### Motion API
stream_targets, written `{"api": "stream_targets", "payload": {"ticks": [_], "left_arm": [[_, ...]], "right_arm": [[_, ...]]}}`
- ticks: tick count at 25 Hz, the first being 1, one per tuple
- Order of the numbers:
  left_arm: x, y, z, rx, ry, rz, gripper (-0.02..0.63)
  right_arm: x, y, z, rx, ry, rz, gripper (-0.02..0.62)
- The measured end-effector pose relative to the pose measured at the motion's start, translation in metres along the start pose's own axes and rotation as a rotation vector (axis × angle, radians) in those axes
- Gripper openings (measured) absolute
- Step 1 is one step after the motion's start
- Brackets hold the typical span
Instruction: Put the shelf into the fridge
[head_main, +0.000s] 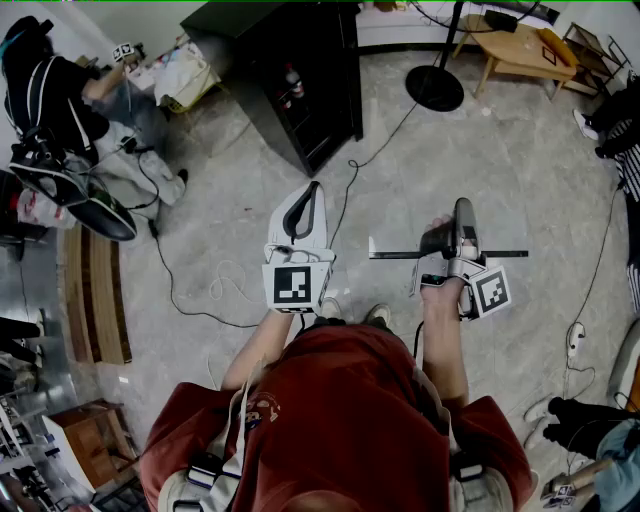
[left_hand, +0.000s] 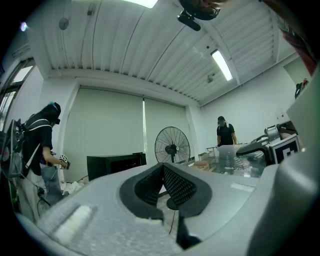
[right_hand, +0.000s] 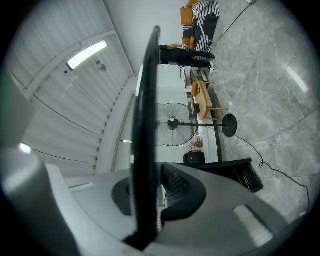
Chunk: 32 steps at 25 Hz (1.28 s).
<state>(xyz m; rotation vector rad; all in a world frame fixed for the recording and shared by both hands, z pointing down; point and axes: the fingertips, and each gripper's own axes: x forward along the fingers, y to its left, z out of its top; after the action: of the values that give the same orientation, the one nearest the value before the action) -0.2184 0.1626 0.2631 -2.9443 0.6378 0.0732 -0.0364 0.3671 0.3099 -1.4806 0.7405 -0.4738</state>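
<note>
Head view: my right gripper (head_main: 460, 236) pinches the thin dark shelf (head_main: 395, 254), left gripper (head_main: 304, 208) closed empty; next, the black fridge (head_main: 300, 90) at twelve o'clock.

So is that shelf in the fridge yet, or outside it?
Outside. The right gripper has its fingers shut on the shelf, holding it over the floor, well apart from the black fridge.

The left claw (left_hand: 162, 167) has its ribbed pads meeting at the tips, with nothing between them. Straight beyond the tips stands a pedestal fan (left_hand: 172, 146), and just left of it sits a low black fridge (left_hand: 116, 163). Far to the left a person (left_hand: 41, 142) leans forward. To the right is a clear shelf (left_hand: 231, 159), with another person (left_hand: 225, 133) standing behind it.
</note>
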Motion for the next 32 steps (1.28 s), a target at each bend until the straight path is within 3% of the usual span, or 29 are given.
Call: {"api": "stream_targets", "payload": {"ticks": [25, 32], "left_arm": [[0.021, -0.096, -0.009, 0.010, 0.031, 0.032, 0.005], [0.033, -0.098, -0.015, 0.001, 0.026, 0.019, 0.005]], "right_arm": [[-0.021, -0.037, 0.102, 0.036, -0.010, -0.047, 0.006], [-0.017, -0.044, 0.110, 0.032, -0.029, -0.052, 0.006]]}}
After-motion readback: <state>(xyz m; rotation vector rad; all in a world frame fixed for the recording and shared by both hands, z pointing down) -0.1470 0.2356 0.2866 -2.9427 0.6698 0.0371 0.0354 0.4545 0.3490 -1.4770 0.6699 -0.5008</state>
